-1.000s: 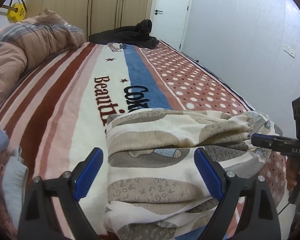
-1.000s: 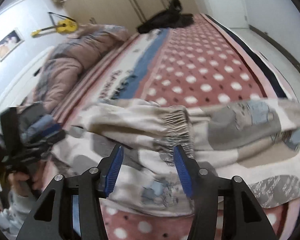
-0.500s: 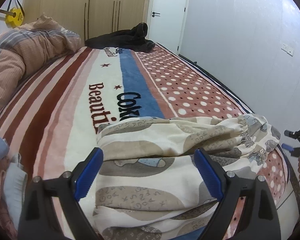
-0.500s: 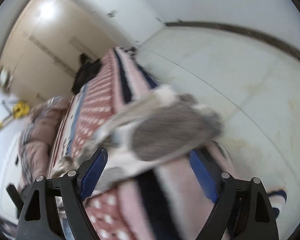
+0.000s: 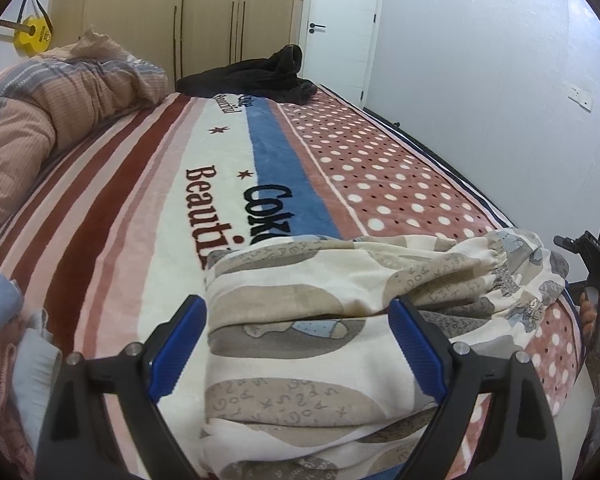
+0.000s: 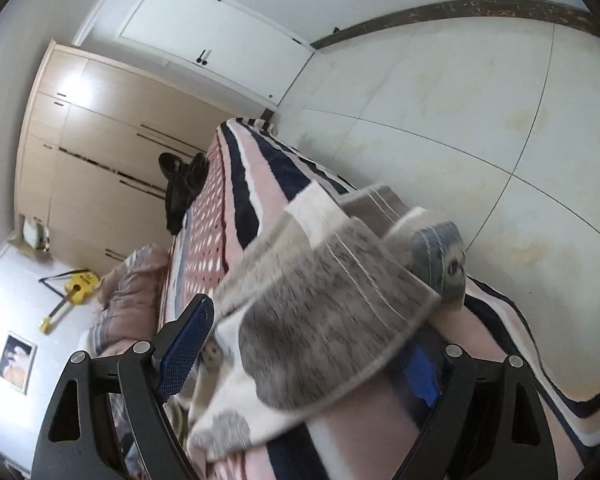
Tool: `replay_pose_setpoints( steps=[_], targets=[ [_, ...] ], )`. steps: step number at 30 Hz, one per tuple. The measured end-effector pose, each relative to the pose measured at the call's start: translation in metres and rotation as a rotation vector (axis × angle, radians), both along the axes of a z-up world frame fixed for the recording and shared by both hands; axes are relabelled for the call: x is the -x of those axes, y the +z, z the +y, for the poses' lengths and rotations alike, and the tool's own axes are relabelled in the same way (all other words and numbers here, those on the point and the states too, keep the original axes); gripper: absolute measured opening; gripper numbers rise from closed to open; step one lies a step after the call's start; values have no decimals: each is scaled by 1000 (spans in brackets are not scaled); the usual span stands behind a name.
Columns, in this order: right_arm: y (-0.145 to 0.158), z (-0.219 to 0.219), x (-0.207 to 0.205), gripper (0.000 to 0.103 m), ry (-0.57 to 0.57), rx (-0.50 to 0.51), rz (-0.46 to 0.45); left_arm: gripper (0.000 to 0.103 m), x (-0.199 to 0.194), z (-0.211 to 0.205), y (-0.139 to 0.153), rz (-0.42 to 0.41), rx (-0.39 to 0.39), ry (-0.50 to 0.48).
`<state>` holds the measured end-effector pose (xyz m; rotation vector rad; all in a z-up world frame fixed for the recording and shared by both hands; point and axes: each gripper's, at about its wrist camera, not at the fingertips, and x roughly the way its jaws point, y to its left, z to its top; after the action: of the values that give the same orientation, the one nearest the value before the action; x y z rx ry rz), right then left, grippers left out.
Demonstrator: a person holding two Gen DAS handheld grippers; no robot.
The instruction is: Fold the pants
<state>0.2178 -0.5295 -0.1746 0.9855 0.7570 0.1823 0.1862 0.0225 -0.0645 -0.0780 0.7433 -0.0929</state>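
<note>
Cream pants [image 5: 320, 344] with grey-brown and blue patches lie folded on the striped and dotted blanket [image 5: 148, 216], near the bed's front right corner. My left gripper [image 5: 300, 332] is open and empty, its blue pads astride the pants' near end, just above them. My right gripper [image 6: 312, 348] is open at the bed's side edge; a hanging end of the pants [image 6: 332, 312] lies between its blue pads, ungripped. From the left wrist view the right gripper's body [image 5: 592, 252] shows off the bed's right edge.
A dark garment [image 5: 256, 76] lies at the far end of the bed. A pink-grey quilt [image 5: 40, 112] is bunched at the left. Folded clothes [image 5: 8, 332] sit at the near left. A white wall [image 5: 500, 100] and tiled floor [image 6: 460, 120] run along the bed's right side.
My right gripper opened wide and swung from over the pants on the bed to the bed's side edge. My left gripper stayed open, drawing back slightly.
</note>
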Motion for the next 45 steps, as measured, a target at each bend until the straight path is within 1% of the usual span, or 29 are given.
replay_pose_setpoints(
  steps=[1, 2, 3, 4, 5, 6, 7, 8, 11, 14, 16, 17, 20, 21, 23, 26, 27, 29, 30, 32, 34, 35, 36, 38, 39, 41, 42, 44, 45],
  targets=[
    [1, 1, -3, 82, -9, 1, 3, 90, 0, 2, 0, 0, 4, 3],
    [1, 2, -6, 76, -17, 4, 9, 90, 0, 4, 0, 0, 9, 7],
    [2, 8, -13, 60, -22, 15, 19, 90, 0, 6, -1, -1, 14, 9],
    [3, 8, -16, 50, -25, 31, 29, 90, 0, 7, -1, -2, 18, 11],
    [5, 10, -18, 31, -33, 61, 45, 90, 0, 8, -1, -2, 21, 13],
    [7, 11, -20, 15, -40, 94, 53, 90, 0, 9, -1, -3, 23, 14],
    [11, 12, -22, 12, -40, 106, 44, 90, 1, 11, -1, -5, 25, 15],
    [15, 15, -23, 10, -37, 108, 26, 90, 2, 12, 0, -8, 26, 17],
    [45, 27, -18, 9, -39, 152, -80, 90, 5, 16, 2, -16, 33, 23],
    [83, 52, -12, 8, -4, 171, -194, 90, 8, 23, 6, -30, 43, 33],
    [114, 79, -9, 8, 50, 193, -272, 90, 11, 28, 9, -43, 52, 37],
    [130, 99, -8, 8, 88, 214, -310, 90, 12, 30, 10, -52, 56, 38],
    [161, 156, -3, 7, 210, 268, -397, 90, 16, 39, 14, -68, 58, 56],
    [167, 177, -2, 7, 253, 276, -418, 90, 18, 43, 15, -72, 60, 64],
    [175, 235, -2, 7, 374, 301, -449, 90, 20, 51, 16, -77, 63, 77],
    [171, 305, 1, 7, 532, 315, -459, 90, 25, 63, 16, -80, 60, 104],
    [163, 341, 1, 7, 608, 342, -457, 90, 27, 68, 16, -81, 60, 112],
    [146, 386, 1, 7, 695, 403, -445, 90, 30, 76, 14, -79, 60, 128],
    [128, 411, 9, 7, 754, 465, -425, 90, 31, 81, 14, -78, 57, 137],
    [106, 437, 16, 7, 823, 527, -395, 90, 34, 88, 12, -76, 58, 147],
    [82, 452, 24, 7, 897, 574, -370, 90, 34, 93, 9, -73, 59, 153],
    [72, 453, 31, 10, 926, 595, -366, 90, 35, 95, 8, -72, 60, 155],
    [62, 461, 35, 10, 962, 620, -359, 90, 34, 95, 8, -72, 61, 156],
    [52, 453, 41, 10, 984, 634, -365, 90, 36, 97, 7, -73, 67, 156],
    [54, 448, 46, 10, 989, 633, -378, 90, 36, 97, 7, -74, 68, 156],
    [63, 449, 49, 10, 980, 596, -407, 90, 36, 97, 7, -77, 66, 157],
    [73, 448, 50, 10, 970, 581, -434, 90, 36, 97, 8, -77, 68, 158],
    [79, 451, 50, 10, 945, 603, -459, 90, 36, 97, 9, -81, 74, 160],
    [79, 453, 48, 12, 946, 606, -455, 90, 37, 97, 10, -83, 74, 159]
  ],
)
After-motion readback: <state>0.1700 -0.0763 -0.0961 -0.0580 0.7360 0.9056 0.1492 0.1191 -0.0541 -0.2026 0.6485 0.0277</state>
